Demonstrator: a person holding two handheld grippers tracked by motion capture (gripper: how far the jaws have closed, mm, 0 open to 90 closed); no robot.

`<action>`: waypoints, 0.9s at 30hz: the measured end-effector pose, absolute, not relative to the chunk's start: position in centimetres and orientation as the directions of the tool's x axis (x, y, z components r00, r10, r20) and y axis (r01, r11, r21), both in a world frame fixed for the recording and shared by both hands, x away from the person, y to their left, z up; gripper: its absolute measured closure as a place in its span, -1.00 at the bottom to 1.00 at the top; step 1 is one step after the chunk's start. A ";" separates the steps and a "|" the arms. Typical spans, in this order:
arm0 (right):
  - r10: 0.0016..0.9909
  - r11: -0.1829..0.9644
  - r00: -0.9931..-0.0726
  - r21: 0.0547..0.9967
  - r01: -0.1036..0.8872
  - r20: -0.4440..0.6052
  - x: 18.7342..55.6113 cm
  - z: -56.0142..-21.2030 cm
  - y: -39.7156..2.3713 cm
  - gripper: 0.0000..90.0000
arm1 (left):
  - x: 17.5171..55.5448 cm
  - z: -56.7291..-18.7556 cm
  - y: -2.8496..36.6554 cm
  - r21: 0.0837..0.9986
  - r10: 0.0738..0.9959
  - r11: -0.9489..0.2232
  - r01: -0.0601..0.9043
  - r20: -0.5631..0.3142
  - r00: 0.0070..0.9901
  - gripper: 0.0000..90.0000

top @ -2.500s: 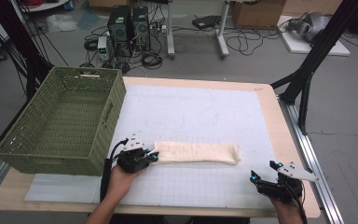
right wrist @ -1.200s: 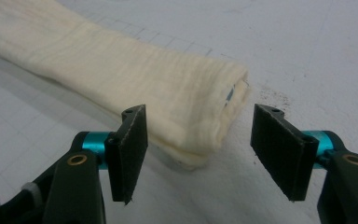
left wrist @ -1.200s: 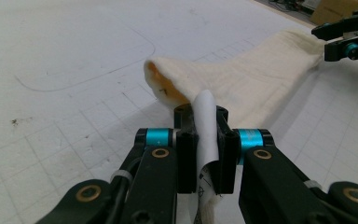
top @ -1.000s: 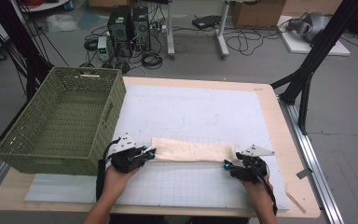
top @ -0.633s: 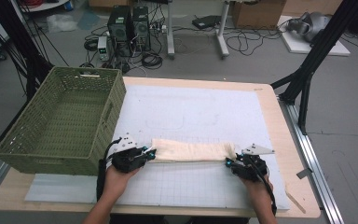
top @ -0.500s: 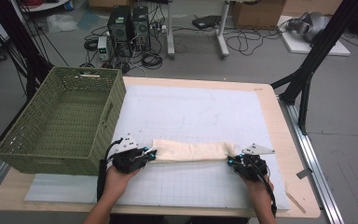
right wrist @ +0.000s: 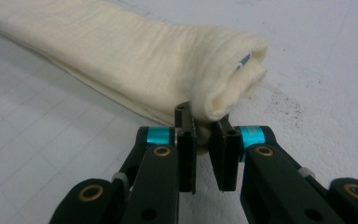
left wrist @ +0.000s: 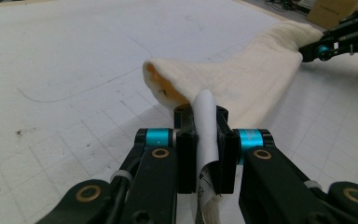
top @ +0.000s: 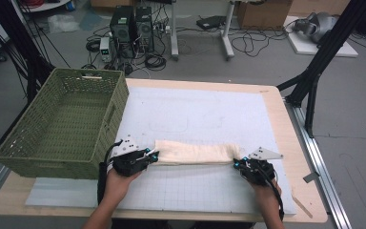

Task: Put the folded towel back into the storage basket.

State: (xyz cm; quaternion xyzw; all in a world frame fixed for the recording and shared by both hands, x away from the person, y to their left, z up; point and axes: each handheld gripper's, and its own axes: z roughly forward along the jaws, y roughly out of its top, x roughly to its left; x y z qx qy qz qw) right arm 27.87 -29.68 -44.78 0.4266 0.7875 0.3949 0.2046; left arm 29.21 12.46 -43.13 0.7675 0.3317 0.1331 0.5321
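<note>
With both grippers pinching opposite ends of the rolled cream towel (top: 195,153), the step in hand looks like a two-handed lift, most likely toward the green basket (top: 62,124). The towel lies stretched across the near part of the white grid mat (top: 205,114) on the counter (top: 286,143), between the two hands. The left gripper (left wrist: 206,140) has its fingers (left wrist: 185,154) closed tight on the towel's end and a white label; in the high view it sits at the towel's left end (top: 148,156), just beside the basket's near corner. The right gripper (right wrist: 206,135) has just been closing, and its fingers (right wrist: 186,154) now pinch the lower fold at the rolled end, though how deep that bite goes is hard to judge; in the high view it sits at the towel's right end (top: 242,164). To do this well, I would keep the towel lightly taut, raise both ends evenly so the roll does not unfurl, and check that the right side holds more than one thin layer. For room, the mat beyond the towel is bare and gives free space to swing. The basket wall stands high at the left, so the towel must clear the rim before moving over it. The counter's near edge is close to the person's hands, and the right edge lies near the right gripper, so drifting that way is best avoided.
</note>
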 end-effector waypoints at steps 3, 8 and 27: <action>0.826 0.321 -0.563 0.810 0.491 0.014 27.9 -44.7 -29.9 0.82 | 29.1 -43.0 12.5 0.910 0.646 -0.212 0.357 -0.144 0.750 0.83; 0.809 0.320 -0.588 0.849 0.421 -0.013 27.9 -44.3 -30.8 0.82 | 28.7 -42.6 12.5 0.922 0.630 -0.202 0.329 -0.135 0.765 0.83; 0.796 0.323 -0.602 0.881 0.347 -0.055 30.1 -40.8 -30.8 0.83 | 26.4 -40.6 12.9 0.950 0.589 -0.176 0.258 -0.109 0.801 0.84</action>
